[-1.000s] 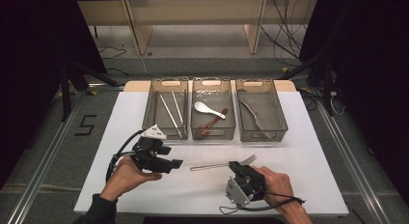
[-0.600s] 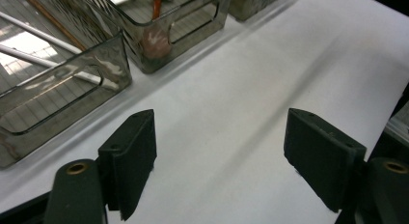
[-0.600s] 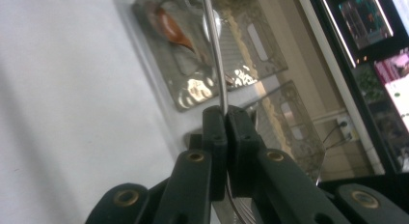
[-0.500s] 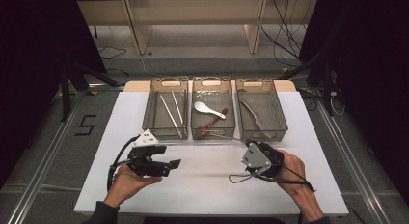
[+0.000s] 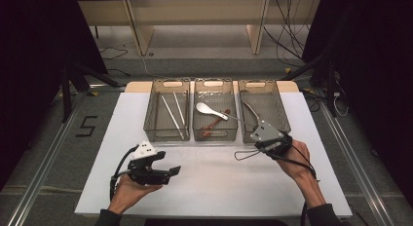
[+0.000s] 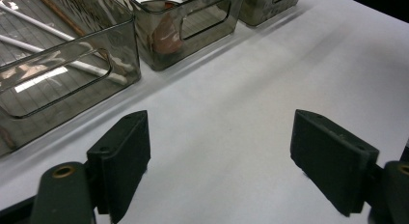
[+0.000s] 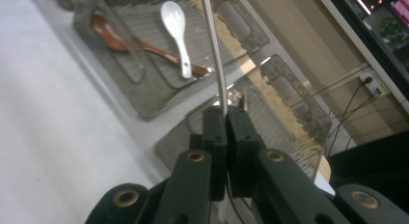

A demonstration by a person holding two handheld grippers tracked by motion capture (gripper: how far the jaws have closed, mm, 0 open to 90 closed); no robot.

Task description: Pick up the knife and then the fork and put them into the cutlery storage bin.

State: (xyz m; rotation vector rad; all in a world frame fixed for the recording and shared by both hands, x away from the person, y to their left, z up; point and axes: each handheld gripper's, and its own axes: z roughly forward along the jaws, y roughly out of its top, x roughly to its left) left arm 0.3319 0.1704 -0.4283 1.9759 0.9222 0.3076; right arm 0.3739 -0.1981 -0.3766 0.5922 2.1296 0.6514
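My right gripper [image 5: 257,130] is clamped on a slim silver metal fork [image 7: 213,50], its handle pointing toward the smoky clear plastic right-hand bin [image 5: 278,109] just beyond. My left gripper [image 5: 171,171], nothing between its jaws, which have just been opening, hovers well apart.

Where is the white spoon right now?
In the high view, the white spoon lies in the middle bin of the three, partly across a reddish-brown spoon, with the chopsticks' bin to its left.
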